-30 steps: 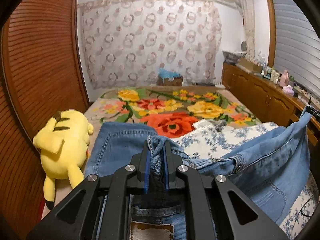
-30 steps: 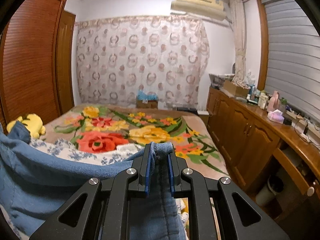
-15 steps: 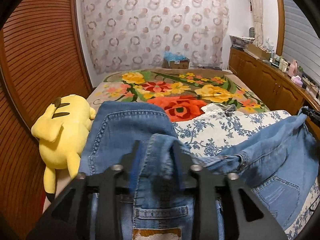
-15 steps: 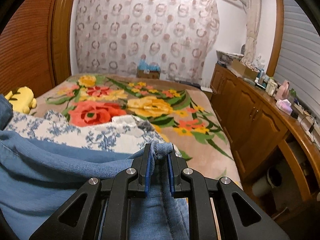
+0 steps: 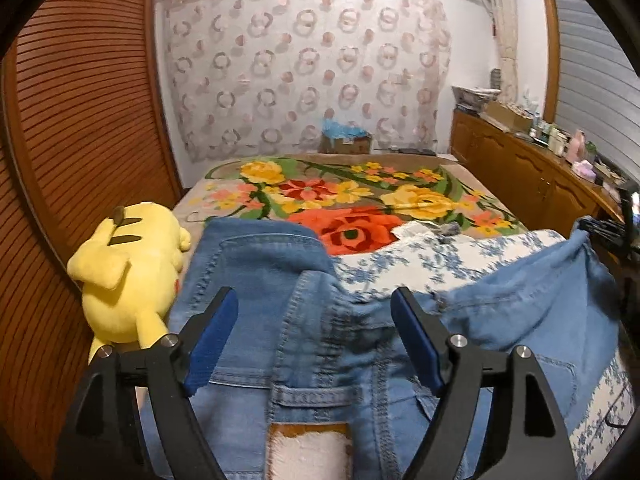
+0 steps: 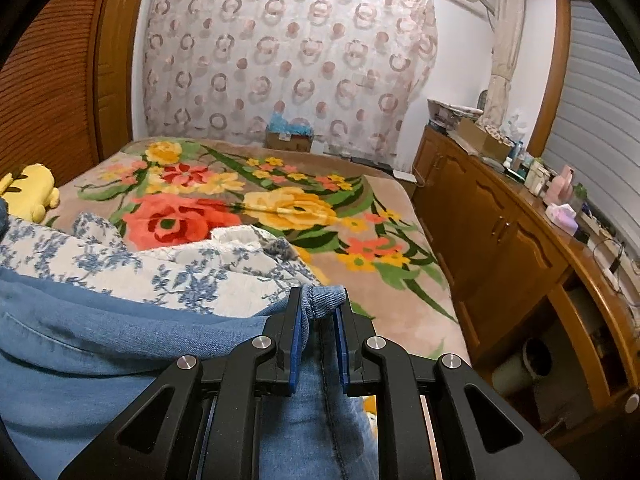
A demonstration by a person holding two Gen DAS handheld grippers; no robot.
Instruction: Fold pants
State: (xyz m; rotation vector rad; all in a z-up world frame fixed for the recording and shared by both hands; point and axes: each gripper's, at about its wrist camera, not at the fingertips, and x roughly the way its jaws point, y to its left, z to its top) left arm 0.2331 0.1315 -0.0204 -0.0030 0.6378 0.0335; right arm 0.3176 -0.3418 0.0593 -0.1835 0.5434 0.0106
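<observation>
Blue denim pants lie on the bed, waistband and leather patch towards me, one leg reaching far left. My left gripper is open, its jaws wide apart over the waistband, holding nothing. My right gripper is shut on a bunched edge of the pants and holds it lifted at the bed's right side; that lifted edge also shows in the left wrist view.
A yellow plush toy lies left of the pants against the wooden wardrobe. A blue-flowered white cloth lies under the pants on the floral blanket. A wooden cabinet with clutter runs along the right.
My left gripper has opened and let go of the waistband, which dropped onto the bed. My right gripper has kept its hold and lowered towards the bed.
</observation>
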